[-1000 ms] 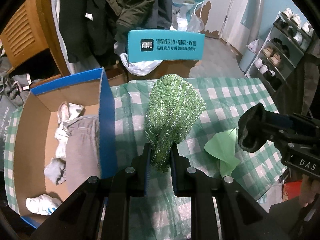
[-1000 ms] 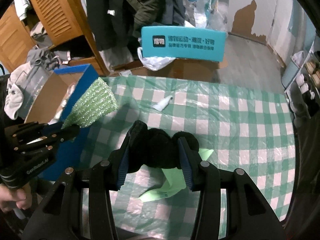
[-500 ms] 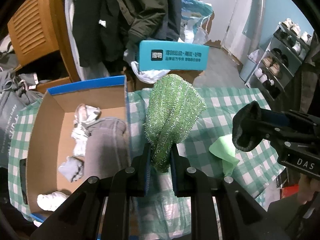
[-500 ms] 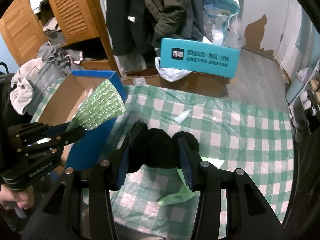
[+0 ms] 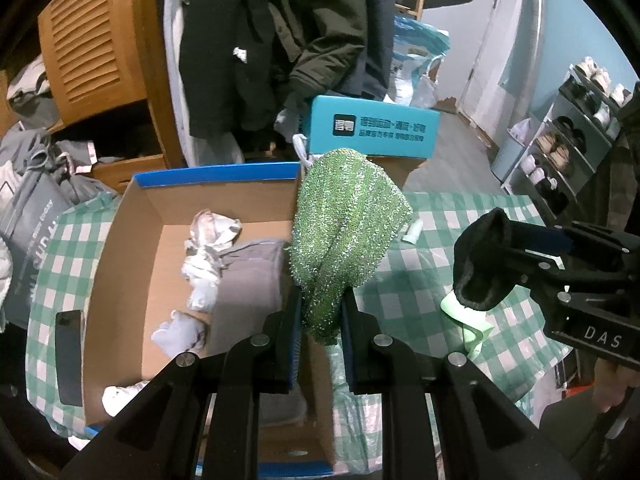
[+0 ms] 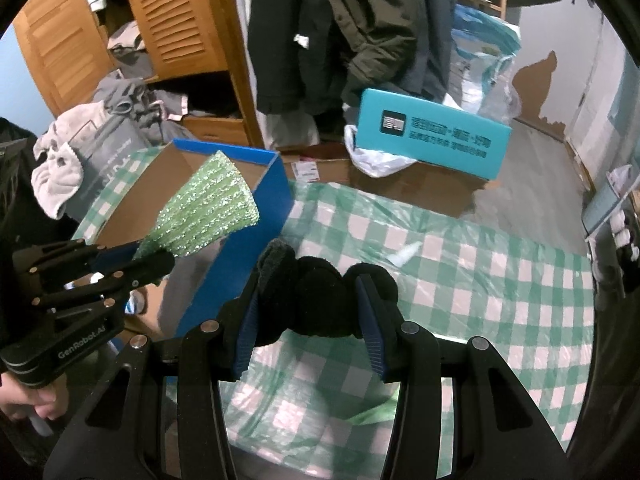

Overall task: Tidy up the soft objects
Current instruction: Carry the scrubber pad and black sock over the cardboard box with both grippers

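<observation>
A sparkly green scrubbing cloth [image 5: 344,236] stands up from the left gripper [image 5: 320,320], whose jaws are pinched tight on its lower end. Its weave is coarse and glittering, pale and darker green in lengthwise ribs, and the free upper part fans out wide and flops slightly to one side. It hangs over the right-hand wall of the open cardboard box [image 5: 132,248], clear of the table. The box, blue on its outside, sits on the green-and-white checked tablecloth [image 6: 500,280] and holds a folded grey garment [image 5: 248,280] with several crumpled white socks [image 5: 208,240] beside it (some partly hidden by the gripper).

The right gripper [image 6: 308,304] clamps a bundle of fuzzy black fabric [image 6: 320,296], bunched in lumps that bulge out past both pads, held above the tablecloth just right of the box. Under it lies a light green cloth [image 5: 468,320]. Farther back on the tablecloth lies a small white tube [image 6: 404,254], and beyond the table stands a teal carton [image 6: 432,136] with printed lettering.
</observation>
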A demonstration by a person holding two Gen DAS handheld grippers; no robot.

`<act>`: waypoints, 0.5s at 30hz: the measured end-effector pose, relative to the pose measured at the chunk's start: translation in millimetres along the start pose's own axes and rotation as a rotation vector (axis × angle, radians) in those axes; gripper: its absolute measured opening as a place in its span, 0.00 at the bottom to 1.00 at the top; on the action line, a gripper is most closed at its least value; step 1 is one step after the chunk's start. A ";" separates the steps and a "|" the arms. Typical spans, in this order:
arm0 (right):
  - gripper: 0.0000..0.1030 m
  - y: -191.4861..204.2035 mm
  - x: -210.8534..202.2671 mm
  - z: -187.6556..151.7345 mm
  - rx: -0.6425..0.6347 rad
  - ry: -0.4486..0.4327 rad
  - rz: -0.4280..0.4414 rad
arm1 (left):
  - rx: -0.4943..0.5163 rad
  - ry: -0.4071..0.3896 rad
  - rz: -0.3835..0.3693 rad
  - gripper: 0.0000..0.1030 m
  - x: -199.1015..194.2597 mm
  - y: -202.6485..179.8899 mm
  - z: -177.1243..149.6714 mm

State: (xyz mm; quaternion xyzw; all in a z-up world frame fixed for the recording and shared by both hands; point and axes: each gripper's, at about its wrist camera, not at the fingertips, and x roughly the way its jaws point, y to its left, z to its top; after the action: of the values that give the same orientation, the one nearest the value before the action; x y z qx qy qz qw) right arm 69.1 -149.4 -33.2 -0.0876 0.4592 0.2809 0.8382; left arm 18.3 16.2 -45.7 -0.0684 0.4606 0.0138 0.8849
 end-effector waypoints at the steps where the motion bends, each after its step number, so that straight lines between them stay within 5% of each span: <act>1: 0.44 2.5 1.1 1.0 -0.003 0.001 0.001 | -0.006 -0.001 0.000 0.17 -0.7 3.6 -0.4; 15: 0.44 52.7 22.7 19.5 -0.075 0.023 0.049 | -0.087 0.007 0.025 0.17 -6.3 51.0 -8.6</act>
State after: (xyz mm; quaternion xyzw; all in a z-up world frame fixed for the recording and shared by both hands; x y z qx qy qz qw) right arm 63.7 -89.1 -34.9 -0.1109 0.4600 0.3172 0.8219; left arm 3.2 65.8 -51.0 -0.1012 0.4633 0.0449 0.8793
